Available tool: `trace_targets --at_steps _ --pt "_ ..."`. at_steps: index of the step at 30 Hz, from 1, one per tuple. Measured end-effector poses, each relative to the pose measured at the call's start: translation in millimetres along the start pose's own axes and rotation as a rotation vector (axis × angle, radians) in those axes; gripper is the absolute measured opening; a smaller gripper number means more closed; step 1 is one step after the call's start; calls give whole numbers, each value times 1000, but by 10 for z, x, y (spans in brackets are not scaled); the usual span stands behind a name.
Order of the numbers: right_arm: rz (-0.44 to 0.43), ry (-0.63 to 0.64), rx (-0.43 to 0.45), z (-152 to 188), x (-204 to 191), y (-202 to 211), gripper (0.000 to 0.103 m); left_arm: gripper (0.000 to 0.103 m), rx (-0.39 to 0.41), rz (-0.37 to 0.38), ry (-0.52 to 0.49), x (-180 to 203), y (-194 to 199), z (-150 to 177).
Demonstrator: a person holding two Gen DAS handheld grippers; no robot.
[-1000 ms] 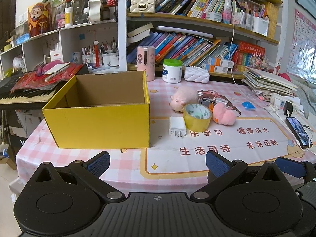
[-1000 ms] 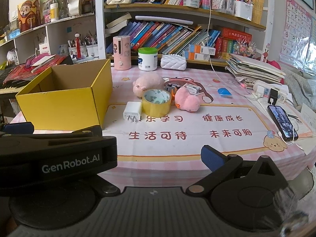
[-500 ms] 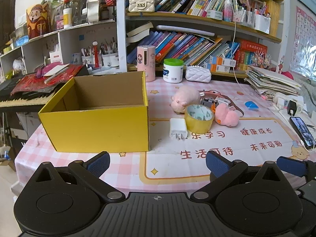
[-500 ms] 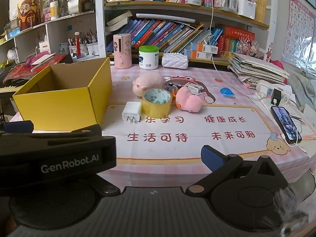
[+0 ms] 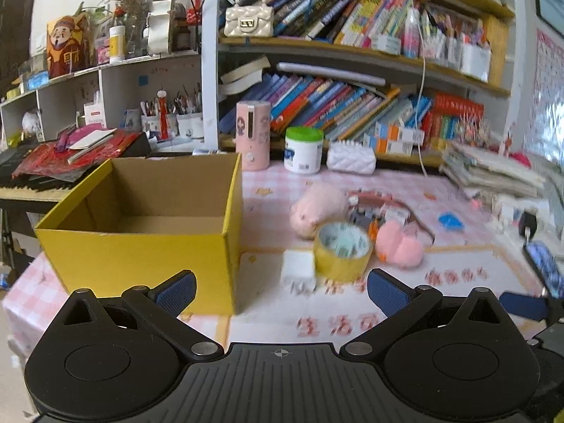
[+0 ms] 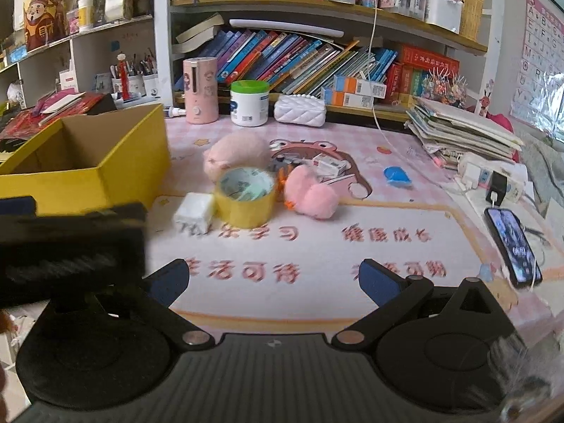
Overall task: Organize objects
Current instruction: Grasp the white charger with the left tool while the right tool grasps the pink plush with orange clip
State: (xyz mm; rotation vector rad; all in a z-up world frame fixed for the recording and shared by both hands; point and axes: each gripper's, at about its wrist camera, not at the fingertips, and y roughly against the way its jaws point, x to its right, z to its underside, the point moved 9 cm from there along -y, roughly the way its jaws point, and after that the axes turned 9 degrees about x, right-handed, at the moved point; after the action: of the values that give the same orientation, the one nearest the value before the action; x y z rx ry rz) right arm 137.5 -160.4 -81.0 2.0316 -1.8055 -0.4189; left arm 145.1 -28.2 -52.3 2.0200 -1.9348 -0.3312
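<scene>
Holding both grippers wide open and empty, my left gripper [image 5: 281,289] and right gripper [image 6: 273,282] face the white charger [image 6: 195,212] just ahead. Touching it beyond sits the tape roll [image 6: 245,195]: light, stiff, best pinched across its wall. Ahead-left stands the yellow box [image 5: 141,246].

The yellow cardboard box [image 5: 141,246] sits open-topped and upright on the left of the table, nothing visible inside. Just to its right there's a little white charger block [image 6: 194,213] touching a roll of yellow tape [image 6: 245,196] that's standing on its flat side. Two pink plushies are right behind the tape, a pale round one [image 6: 236,155] and a fluffier one [image 6: 310,194].
</scene>
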Motion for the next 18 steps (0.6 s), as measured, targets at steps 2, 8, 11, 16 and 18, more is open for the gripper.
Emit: trace_targets --at_steps 2,8,11,16,18 --pt "-4 7 -5 -30 120 -113 103 103 4 -14 30 29 -87 -30" --pt "-57 27 -23 -131 419 -557 103 103 -10 -85 58 127 -316 -28" --pt "-81 44 -25 -197 525 -796 102 103 -18 -124 62 150 -387 -27" --pt "-145 77 -35 -301 590 -1192 85 103 -40 -189 57 162 -475 -1" --pt "-170 118 -54 -332 583 -1380 76 103 -52 -216 60 158 -502 19"
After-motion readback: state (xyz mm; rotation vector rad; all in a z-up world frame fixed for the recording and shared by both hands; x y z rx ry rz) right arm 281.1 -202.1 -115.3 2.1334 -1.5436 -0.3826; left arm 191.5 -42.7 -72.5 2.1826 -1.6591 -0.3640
